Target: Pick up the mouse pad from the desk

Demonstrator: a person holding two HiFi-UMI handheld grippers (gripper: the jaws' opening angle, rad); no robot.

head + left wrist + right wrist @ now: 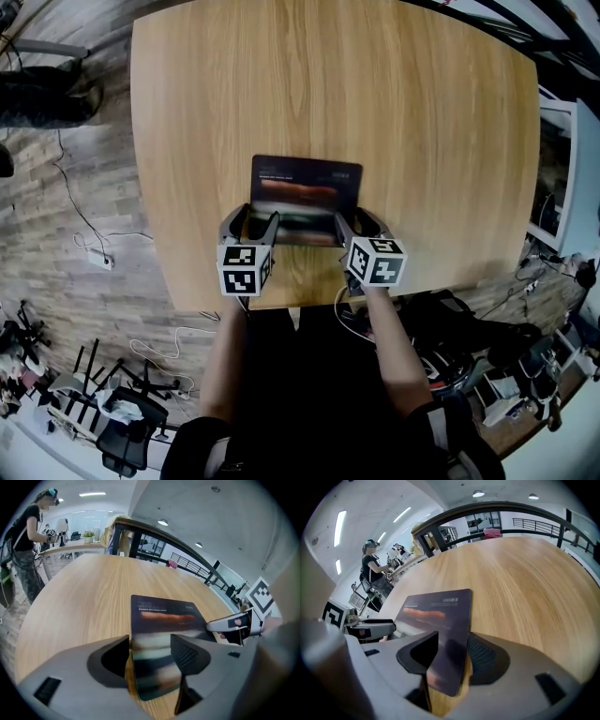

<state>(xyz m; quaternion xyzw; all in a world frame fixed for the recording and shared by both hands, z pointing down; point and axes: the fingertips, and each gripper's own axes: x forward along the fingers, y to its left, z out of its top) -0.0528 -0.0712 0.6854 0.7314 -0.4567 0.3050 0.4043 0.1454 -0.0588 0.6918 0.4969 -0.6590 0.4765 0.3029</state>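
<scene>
A dark rectangular mouse pad [306,192] lies flat on the wooden desk [394,103], close to its near edge. My left gripper [251,223] is open over the pad's near left corner. In the left gripper view that corner of the pad [161,620] runs between the two jaws, and neither pad presses on it. My right gripper [361,225] is open at the near right corner. In the right gripper view the pad [436,616] passes between the jaws there too, loose. Each gripper view catches the other gripper's tip beside the pad.
Bare wood stretches beyond the pad to the desk's far edge. A person [26,541] stands at another table further off, also seen in the right gripper view [372,566]. Cables and folded stands [112,412] lie on the floor at the lower left, more clutter [487,347] at the right.
</scene>
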